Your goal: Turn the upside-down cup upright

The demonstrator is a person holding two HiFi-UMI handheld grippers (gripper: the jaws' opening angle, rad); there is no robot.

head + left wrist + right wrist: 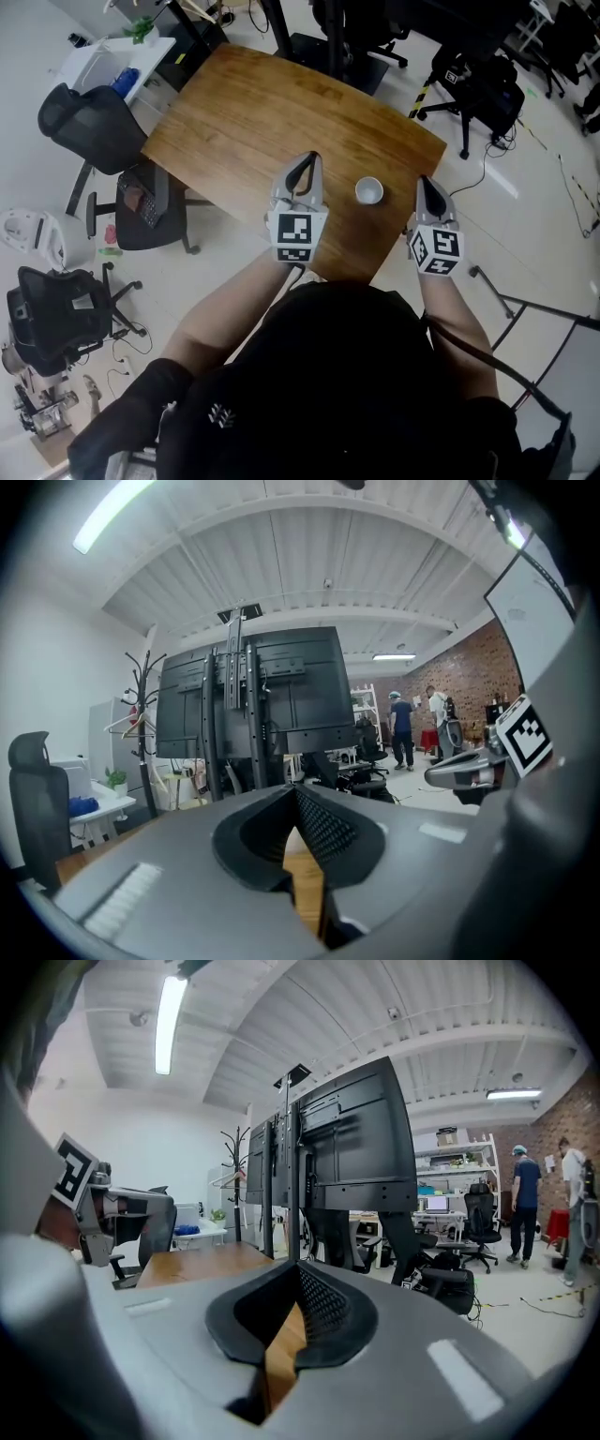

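White paper or plastic by its look, the cup (368, 190) stands on the wooden surface (253, 112) near the edge closest to the person. From the head view its round mouth faces up at the camera and the pale inside is in sight. Its long axis therefore runs straight up from the surface, and it reads as upright rather than inverted. It is small and plain, with no handle that I can make out.

Taking the cup as the landmark, the left tool (312, 159) lies to its left and the right tool (424, 180) to its right. Both are near it but clear of it, with bare wood on each side. Both point away from the person and run alongside the cup, so it sits off the flank of each and in front of neither. Neither gripper view shows it, only the far room and a strip of wood.

The left tool (296, 794) has its pads met at the tips with nothing between them. The right tool (300, 1274) is likewise closed and empty.

The two look about equally close to the cup, the right perhaps a touch nearer. As I judge it, the turning is done. If the cup needed handling again, either tool would have to open and swing sideways toward it.
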